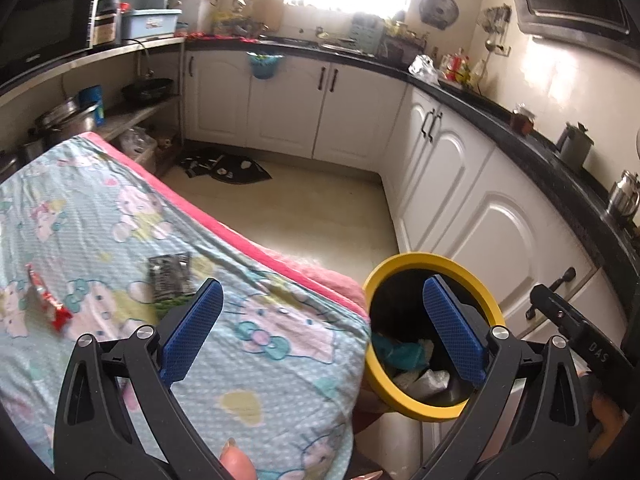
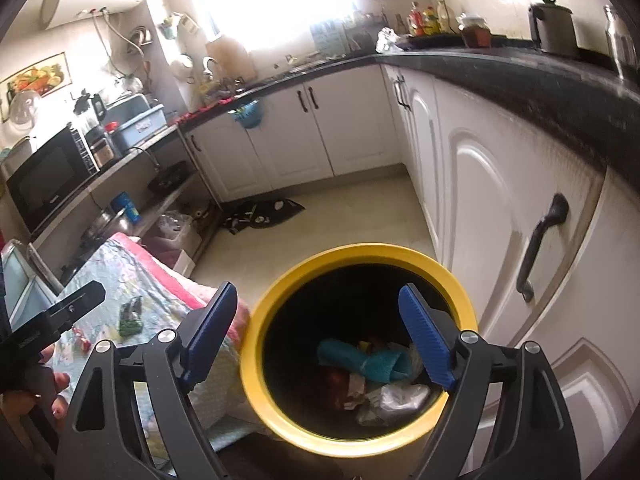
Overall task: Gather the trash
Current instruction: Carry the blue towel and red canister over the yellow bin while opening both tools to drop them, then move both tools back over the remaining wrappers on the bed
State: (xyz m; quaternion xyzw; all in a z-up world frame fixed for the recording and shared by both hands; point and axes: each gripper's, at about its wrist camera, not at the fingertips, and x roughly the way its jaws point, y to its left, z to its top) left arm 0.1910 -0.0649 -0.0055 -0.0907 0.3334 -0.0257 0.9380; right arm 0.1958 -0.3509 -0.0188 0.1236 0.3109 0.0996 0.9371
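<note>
A yellow-rimmed black bin (image 1: 496,304) stands on the floor beside a table covered with a patterned cloth (image 1: 120,224); it also shows in the right wrist view (image 2: 280,288). Inside it lie a teal wrapper (image 2: 380,364), a white crumpled piece (image 2: 404,396) and other scraps. On the cloth lie a dark silver-green wrapper (image 1: 168,276) and a red wrapper (image 1: 44,300); both show small in the right wrist view, the dark one (image 2: 132,314) and the red one (image 2: 82,342). My left gripper (image 1: 324,332) is open and empty over the cloth's edge. My right gripper (image 2: 320,340) is open and empty above the bin.
White cabinets (image 1: 460,184) under a dark counter (image 1: 560,176) run along the right and back. A shelf with a microwave (image 1: 44,32) and pots (image 1: 68,120) stands at left. A dark mat (image 1: 228,168) lies on the floor.
</note>
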